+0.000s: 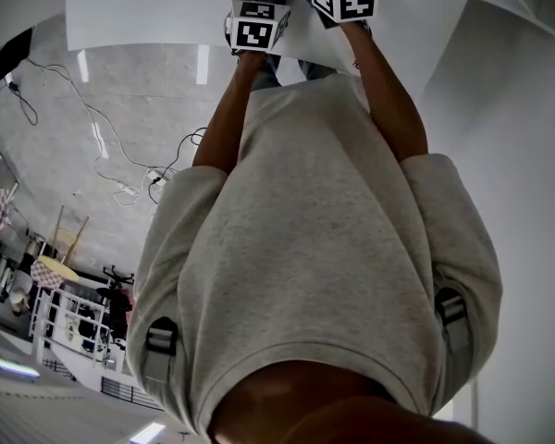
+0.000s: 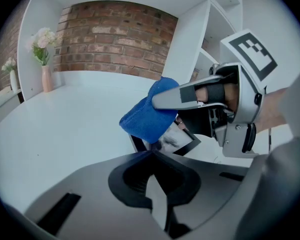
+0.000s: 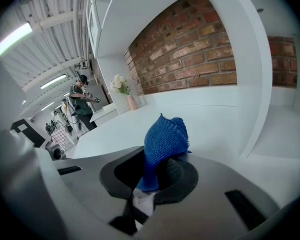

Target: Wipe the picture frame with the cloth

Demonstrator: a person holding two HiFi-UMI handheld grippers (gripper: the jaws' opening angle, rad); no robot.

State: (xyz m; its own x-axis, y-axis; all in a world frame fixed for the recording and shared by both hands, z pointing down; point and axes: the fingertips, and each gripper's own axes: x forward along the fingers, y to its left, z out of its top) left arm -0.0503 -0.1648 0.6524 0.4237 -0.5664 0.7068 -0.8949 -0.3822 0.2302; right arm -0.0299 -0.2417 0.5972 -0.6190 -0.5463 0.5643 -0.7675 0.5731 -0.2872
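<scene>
Both grippers are clamped. The left gripper point(image 2: 151, 155) pinches the picture frame point(image 2: 179, 143) by its near corner, and just beyond it the right gripper point(image 3: 149, 186) holds the blue cloth point(image 2: 144, 120) against the frame's upper edge. Wiping seems in hand; the next move likely calls for sliding the cloth across the glass.

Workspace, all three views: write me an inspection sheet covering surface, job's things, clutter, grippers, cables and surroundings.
Surface: white shelf top, running back to the wall.
Job's things: blue cloth pressed against the black picture frame.
Clutter: vase of white flowers at the far back.
Grippers: left gripper shut on the frame's corner; right gripper shut on the cloth.
Cables: loose cables on the floor, in the head view.
Surroundings: brick wall, white shelving, a person standing in the background.
</scene>
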